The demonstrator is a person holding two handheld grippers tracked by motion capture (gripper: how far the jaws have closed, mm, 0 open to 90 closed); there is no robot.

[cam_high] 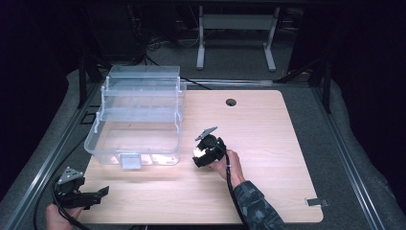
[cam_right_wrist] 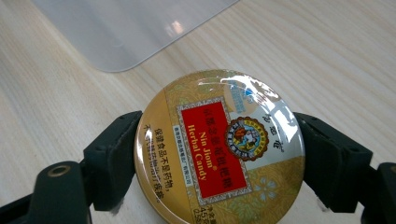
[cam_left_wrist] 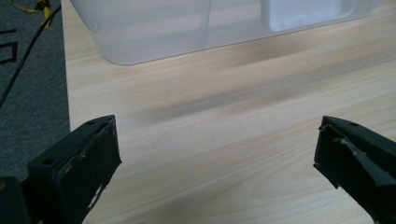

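Candy tin (cam_right_wrist: 219, 149), round and gold, sits clamped by its rim between the right gripper's (cam_right_wrist: 219, 161) two jaws; its red label reads "Nin Jiom Herbal Candy" beside Chinese characters and a round emblem. It hangs over the wooden table (cam_high: 268, 143), just beside the clear plastic storage box (cam_high: 139, 115). Near the table's front left corner, the left gripper (cam_left_wrist: 217, 149) hovers with jaws spread wide, holding nothing.

A clear plastic bin (cam_high: 136, 120) blocks the table's (cam_high: 268, 143) far left. The right half and near edge lie open for passing.
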